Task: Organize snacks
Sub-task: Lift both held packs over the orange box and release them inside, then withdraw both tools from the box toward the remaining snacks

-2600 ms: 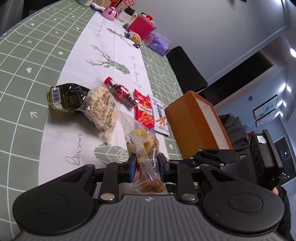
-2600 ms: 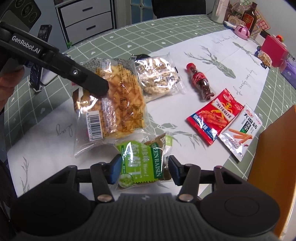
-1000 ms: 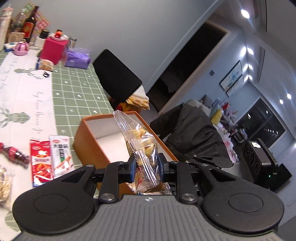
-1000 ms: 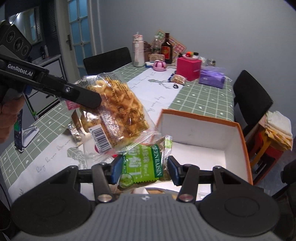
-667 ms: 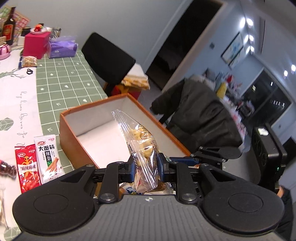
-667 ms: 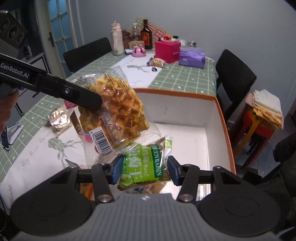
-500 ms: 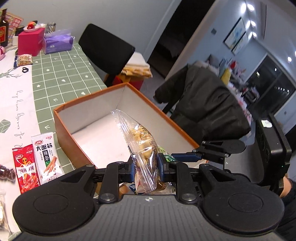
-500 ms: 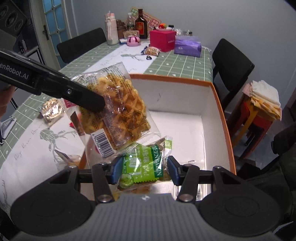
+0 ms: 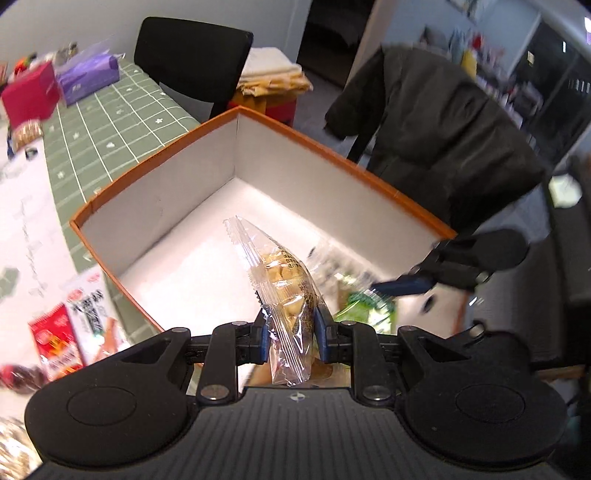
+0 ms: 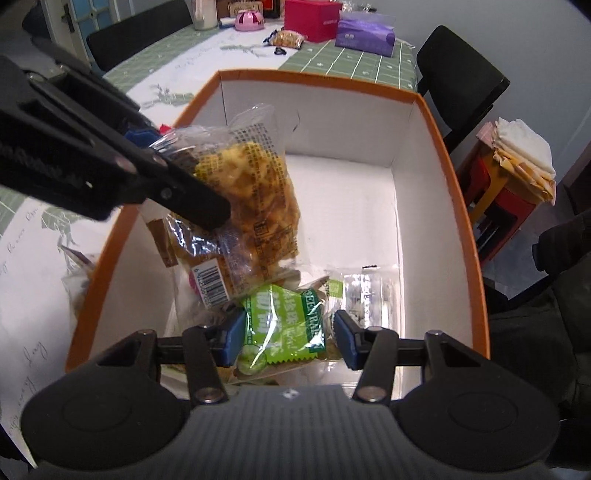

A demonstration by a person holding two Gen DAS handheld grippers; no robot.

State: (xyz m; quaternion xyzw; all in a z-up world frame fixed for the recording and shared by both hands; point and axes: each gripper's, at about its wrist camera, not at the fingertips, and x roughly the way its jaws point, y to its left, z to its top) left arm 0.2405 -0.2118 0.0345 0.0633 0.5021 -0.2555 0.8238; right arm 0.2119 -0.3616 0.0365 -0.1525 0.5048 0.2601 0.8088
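An orange box with white inside (image 9: pixel 236 147) (image 10: pixel 424 173) stands at the table edge. My left gripper (image 9: pixel 290 334) is shut on a clear bag of yellow crackers (image 9: pixel 286 291) and holds it inside the box; the bag also shows in the right wrist view (image 10: pixel 247 206) under the left gripper's fingers (image 10: pixel 192 201). My right gripper (image 10: pixel 284 338) is low inside the box with the green raisin packet (image 10: pixel 282 325) between its pads. The pads stand slightly apart from the packet's edges. The packet shows blurred in the left wrist view (image 9: pixel 364 302).
A red snack packet (image 9: pixel 55 341) and a white one (image 9: pixel 92 306) lie on the table left of the box. A pink box (image 10: pixel 314 18) and purple tissue pack (image 10: pixel 365 31) sit at the far end. Black chairs (image 10: pixel 461 85) and a dark coat (image 9: pixel 443 129) are beside the table.
Both grippers moved from above the box down into it with their packets. The right gripper's pads have parted slightly around the raisin packet.
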